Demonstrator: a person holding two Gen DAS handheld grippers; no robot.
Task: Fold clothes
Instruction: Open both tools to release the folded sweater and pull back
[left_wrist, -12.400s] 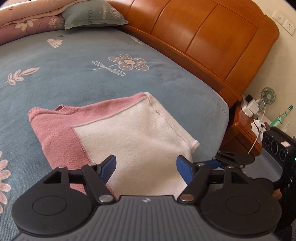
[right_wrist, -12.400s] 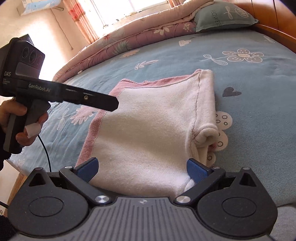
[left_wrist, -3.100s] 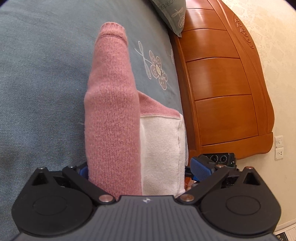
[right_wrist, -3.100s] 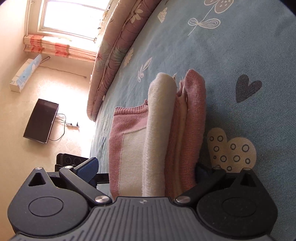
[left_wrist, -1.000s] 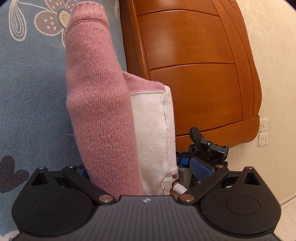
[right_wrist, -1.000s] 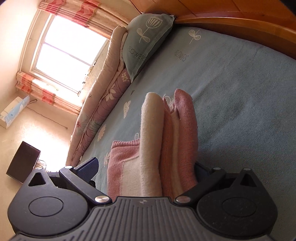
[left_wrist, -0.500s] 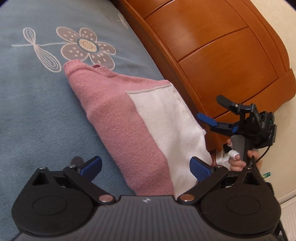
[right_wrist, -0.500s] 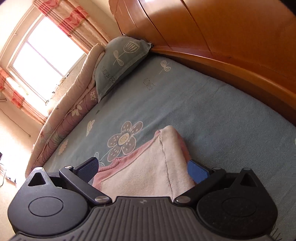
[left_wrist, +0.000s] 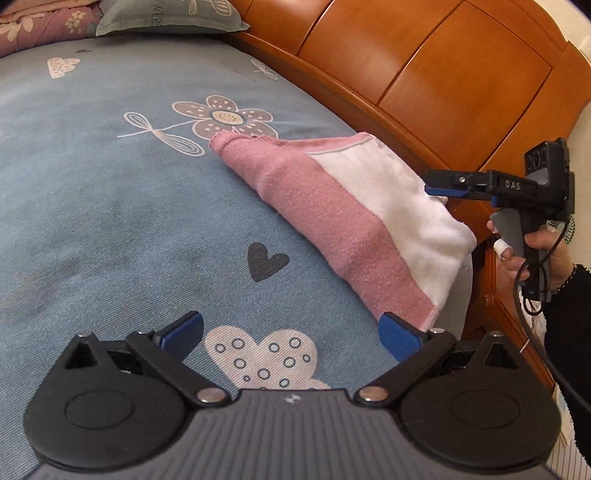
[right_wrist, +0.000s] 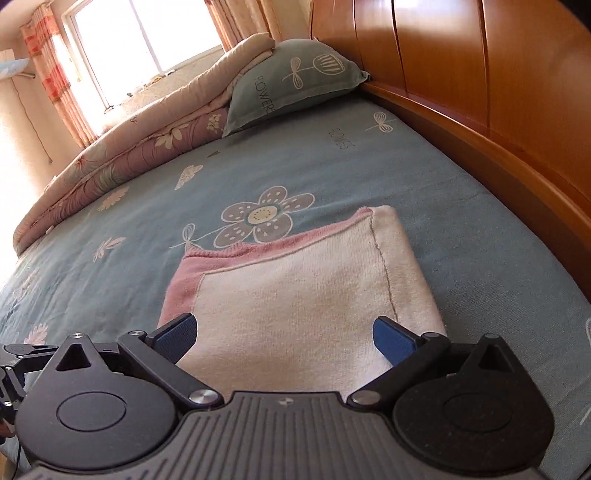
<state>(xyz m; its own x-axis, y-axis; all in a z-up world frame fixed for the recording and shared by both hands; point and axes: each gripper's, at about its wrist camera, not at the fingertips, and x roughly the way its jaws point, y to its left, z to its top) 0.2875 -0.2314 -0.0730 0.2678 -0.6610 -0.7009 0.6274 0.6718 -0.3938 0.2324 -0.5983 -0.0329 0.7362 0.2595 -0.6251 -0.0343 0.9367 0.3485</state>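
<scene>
A folded pink and white sweater (left_wrist: 351, 206) lies flat on the blue flowered bedsheet (left_wrist: 110, 192), close to the wooden headboard. My left gripper (left_wrist: 291, 328) is open and holds nothing; it sits just short of the sweater's near corner. In the right wrist view the sweater (right_wrist: 295, 295) fills the middle, white panel up. My right gripper (right_wrist: 284, 332) is open, with the sweater's near edge lying between its fingers. The left wrist view shows the right gripper (left_wrist: 443, 186) from the side at the sweater's far-right edge, held by a hand (left_wrist: 535, 254).
The orange wooden headboard (left_wrist: 424, 74) runs along the bed's right side. A green pillow (right_wrist: 291, 85) and a rolled quilt (right_wrist: 129, 147) lie at the far end under a bright window (right_wrist: 147, 40). The bed edge drops off beside a wooden nightstand (left_wrist: 498, 295).
Both grippers held the folded sweater upright and carried it towards the headboard. It now lies flat on the sheet, both grippers have opened, and the left one has drawn back.
</scene>
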